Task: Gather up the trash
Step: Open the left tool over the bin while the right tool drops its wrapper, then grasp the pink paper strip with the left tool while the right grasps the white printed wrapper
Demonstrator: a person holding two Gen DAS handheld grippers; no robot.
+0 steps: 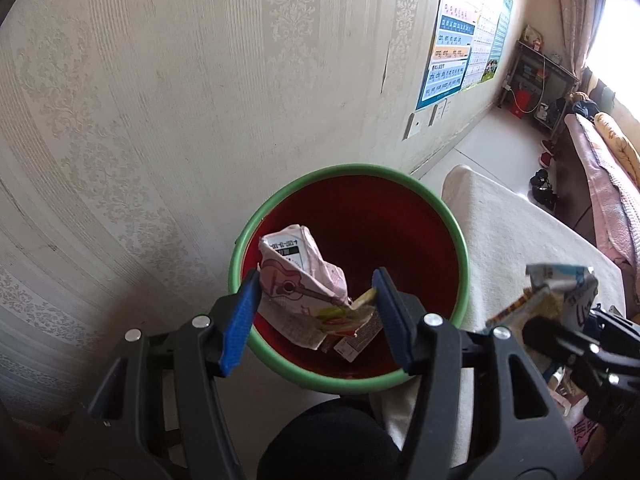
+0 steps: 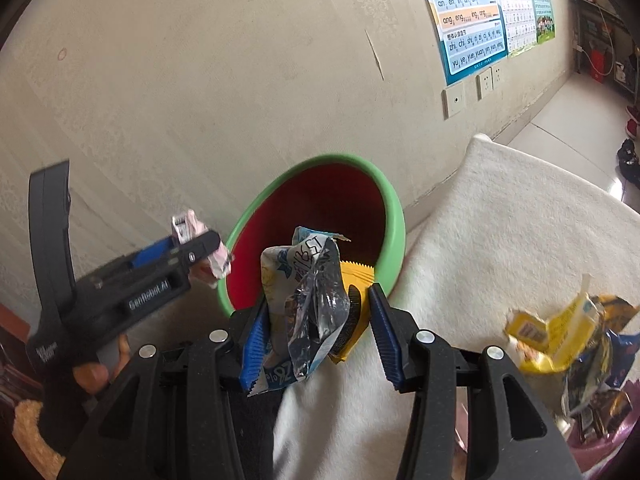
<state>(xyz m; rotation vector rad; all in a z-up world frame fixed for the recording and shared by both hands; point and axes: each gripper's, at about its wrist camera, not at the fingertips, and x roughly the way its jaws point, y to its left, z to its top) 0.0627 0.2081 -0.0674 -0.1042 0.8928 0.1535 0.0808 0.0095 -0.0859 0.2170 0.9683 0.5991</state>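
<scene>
Presently, counted: one red bin (image 1: 360,216) with a green rim, standing against the patterned wall (image 1: 140,100); two grippers; two held bundles of litter; one loose heap of wrappers (image 2: 568,344) lying on the cream blanket (image 2: 500,220), well to the right of the bin. Left gripper (image 1: 316,312): blue fingers (image 1: 240,316) about half apart, closed on a crumpled pink carton (image 1: 296,276) printed with a guitar, with a smaller green-and-white wrapper (image 1: 352,316) bunched against it beside the right-hand finger. That bundle hangs over the bin's mouth, inside the near rim as the left wrist camera sees it. Right gripper (image 2: 316,332): fingers about half apart, closed on a silver-and-blue foil packet (image 2: 308,300) and a yellow packet (image 2: 356,304) pressed together, the foil against the left-hand finger, the yellow towards the right-hand one. This bundle sits just before the bin's near rim, above the blanket edge; whether it overlaps the opening cannot be told. From the right wrist camera the left gripper (image 2: 200,256) shows left of the bin with the pink carton (image 2: 192,232) poking from its tip. Two posters (image 2: 472,20) hang on the wall beyond the bin.
</scene>
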